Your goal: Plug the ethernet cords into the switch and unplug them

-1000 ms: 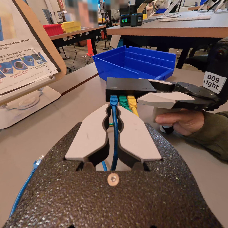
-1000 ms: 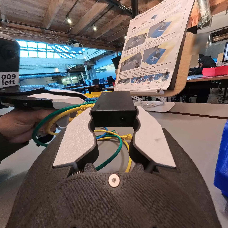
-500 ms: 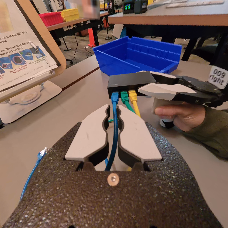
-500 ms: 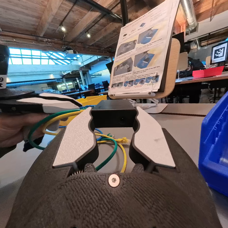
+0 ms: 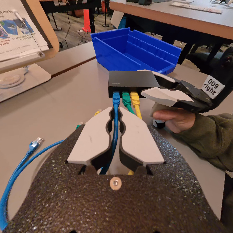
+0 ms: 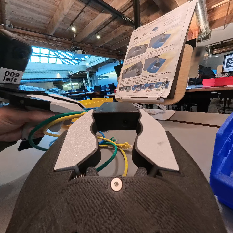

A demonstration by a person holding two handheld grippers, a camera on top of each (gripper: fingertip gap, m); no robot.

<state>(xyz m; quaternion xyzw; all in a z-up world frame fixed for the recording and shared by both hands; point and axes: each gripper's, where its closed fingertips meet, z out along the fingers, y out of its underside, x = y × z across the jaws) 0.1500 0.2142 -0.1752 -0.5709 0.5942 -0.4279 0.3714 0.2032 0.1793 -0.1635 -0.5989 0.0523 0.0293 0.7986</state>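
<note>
The black switch (image 5: 131,79) is held just above the grey table by my right gripper (image 6: 116,111), which is shut on its two sides. It also shows in the right wrist view (image 6: 116,116). Blue (image 5: 116,97), green (image 5: 125,97) and yellow (image 5: 134,97) plugs sit in its front ports. My left gripper (image 5: 115,109) is shut on the blue cord (image 5: 116,126) just behind its plug. The blue cord's free end (image 5: 34,143) lies on the table at the left. The yellow cord's free end (image 6: 126,145) lies under the switch.
An empty blue bin (image 5: 113,50) stands just behind the switch. An instruction sheet on a wooden stand (image 5: 18,37) is at the left. A yellow bin (image 6: 95,100) sits behind the left gripper. Green and yellow cords loop on the table.
The left wrist view has risen and tilted down, so more table and the blue cord's free end show. The switch sits a little lower. All three plugs stay in the ports.
</note>
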